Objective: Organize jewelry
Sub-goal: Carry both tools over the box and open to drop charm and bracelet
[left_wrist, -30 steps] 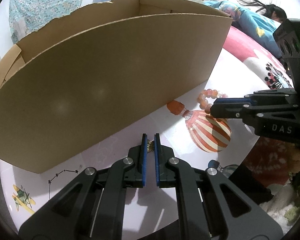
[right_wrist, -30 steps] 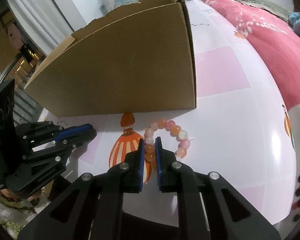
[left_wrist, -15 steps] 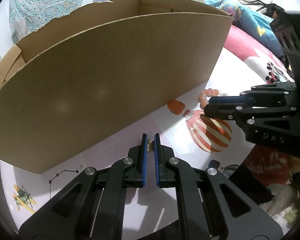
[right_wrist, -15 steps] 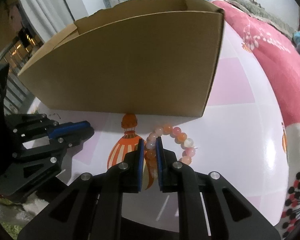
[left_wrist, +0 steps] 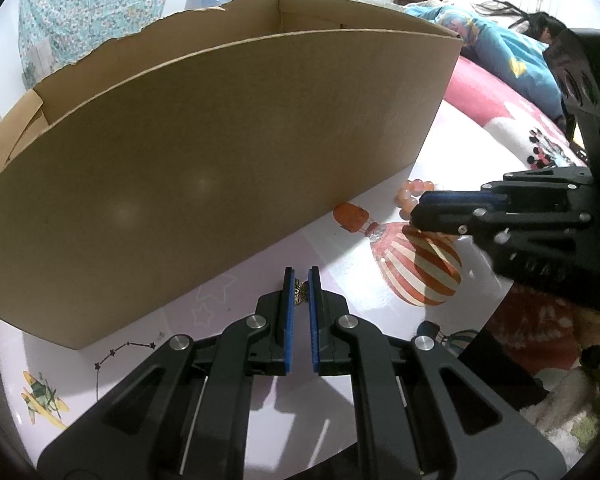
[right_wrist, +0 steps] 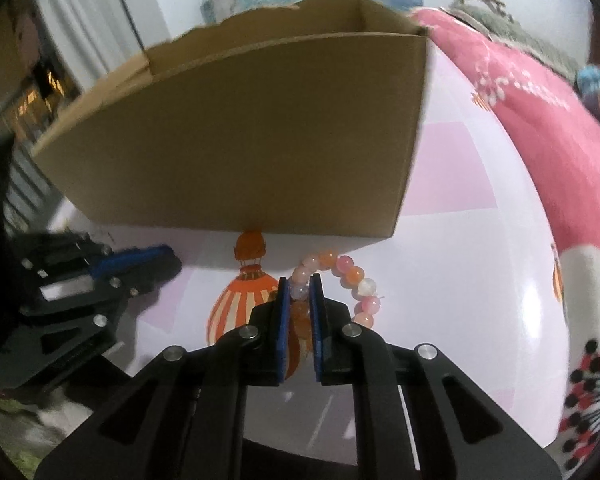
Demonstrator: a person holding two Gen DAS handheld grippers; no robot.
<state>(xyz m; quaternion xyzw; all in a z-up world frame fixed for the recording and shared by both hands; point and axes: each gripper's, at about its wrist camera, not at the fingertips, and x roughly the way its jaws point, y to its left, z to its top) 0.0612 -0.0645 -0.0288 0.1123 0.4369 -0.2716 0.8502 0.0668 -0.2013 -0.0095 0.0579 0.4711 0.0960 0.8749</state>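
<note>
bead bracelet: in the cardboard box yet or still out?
Out. The bead bracelet lies on the printed sheet in front of the cardboard box, with the right gripper shut on one side of the loop.

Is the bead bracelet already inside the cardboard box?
No, the bead bracelet lies on the bedsheet in front of the cardboard box, with the right gripper closed on one side of it.

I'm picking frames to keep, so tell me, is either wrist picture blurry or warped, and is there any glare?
Left wrist view: sharp, with soft glare spots on the cardboard box; fisheye bows its top edge. Right wrist view: softer, with smeared edges, especially the left gripper and the pink blanket; the bead bracelet is still readable, and the sheet shines.
</note>
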